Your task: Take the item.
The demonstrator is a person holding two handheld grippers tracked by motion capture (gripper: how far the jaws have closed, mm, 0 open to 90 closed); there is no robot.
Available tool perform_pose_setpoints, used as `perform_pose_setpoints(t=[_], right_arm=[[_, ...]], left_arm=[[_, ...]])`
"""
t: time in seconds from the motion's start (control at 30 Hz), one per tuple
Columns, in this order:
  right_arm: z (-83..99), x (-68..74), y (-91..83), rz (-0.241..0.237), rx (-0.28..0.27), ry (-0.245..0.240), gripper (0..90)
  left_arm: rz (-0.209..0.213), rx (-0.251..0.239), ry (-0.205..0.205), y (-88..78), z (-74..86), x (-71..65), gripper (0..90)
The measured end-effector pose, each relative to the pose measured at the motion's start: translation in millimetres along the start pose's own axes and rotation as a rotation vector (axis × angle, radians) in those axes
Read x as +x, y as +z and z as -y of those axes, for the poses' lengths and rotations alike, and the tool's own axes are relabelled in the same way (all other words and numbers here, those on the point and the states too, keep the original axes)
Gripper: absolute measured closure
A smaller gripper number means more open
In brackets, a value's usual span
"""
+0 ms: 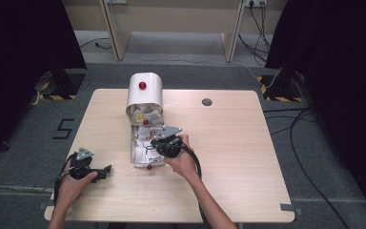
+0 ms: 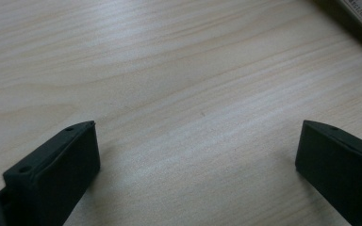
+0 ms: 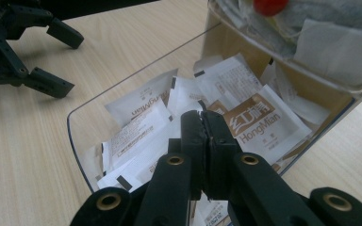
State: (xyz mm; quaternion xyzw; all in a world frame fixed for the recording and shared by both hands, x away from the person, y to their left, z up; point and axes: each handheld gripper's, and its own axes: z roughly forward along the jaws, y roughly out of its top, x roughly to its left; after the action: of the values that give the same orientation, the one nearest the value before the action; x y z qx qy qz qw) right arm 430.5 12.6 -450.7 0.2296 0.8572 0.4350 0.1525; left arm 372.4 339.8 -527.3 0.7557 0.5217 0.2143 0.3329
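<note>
The sachets (image 3: 245,117), small white and brown paper packets, are lying heaped in a clear box (image 3: 82,136) directly under and ahead of the right tongs (image 3: 201,123), whose jaws are pressing flat together with their tips down among the top packets. Whether a sachet edge is being pinched between those tips is hard to tell, since the closed jaws are covering the spot; nothing is visibly hanging from them. Judging by this, the picking is only at its start: the heap is looking full, no sachet is lying out on the table (image 2: 179,70), and lifting one clear and setting it down is all remaining. Beyond the right tongs, a white rounded lid (image 1: 145,90) with a red knob is standing tipped up at the far end of the box. Well off to the side, the left tongs (image 1: 106,170) are resting low over bare wood with their jaws standing wide apart and nothing between them. The print on most packets is too small to read, the box bottom is buried, and a second red knob (image 3: 268,5) is cut off at the picture's top.
</note>
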Motion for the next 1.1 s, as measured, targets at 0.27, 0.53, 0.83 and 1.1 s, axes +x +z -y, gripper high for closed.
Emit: perform_pose_setpoints(t=[0.27, 0.53, 0.83, 1.1], right_arm=[[-5.7, -7.2, -11.2, 0.019, -0.037, 0.008, 88.7], [-12.5, -20.6, -33.3, 0.051, -0.085, 0.024, 88.7], [-2.6, -41.2, -62.2, 0.088, -0.125, 0.069, 88.6], [14.4, -54.9, -81.9, 0.120, -0.143, 0.092, 88.6]], left_arm=[[0.000, 0.000, 0.000, 0.0, 0.0, 0.0, 0.0], [0.000, 0.000, 0.000, 0.0, 0.0, 0.0, 0.0], [-0.001, 0.000, 0.000, 0.0, 0.0, 0.0, 0.0], [-0.001, 0.000, -0.001, 0.0, 0.0, -0.1, 0.0]])
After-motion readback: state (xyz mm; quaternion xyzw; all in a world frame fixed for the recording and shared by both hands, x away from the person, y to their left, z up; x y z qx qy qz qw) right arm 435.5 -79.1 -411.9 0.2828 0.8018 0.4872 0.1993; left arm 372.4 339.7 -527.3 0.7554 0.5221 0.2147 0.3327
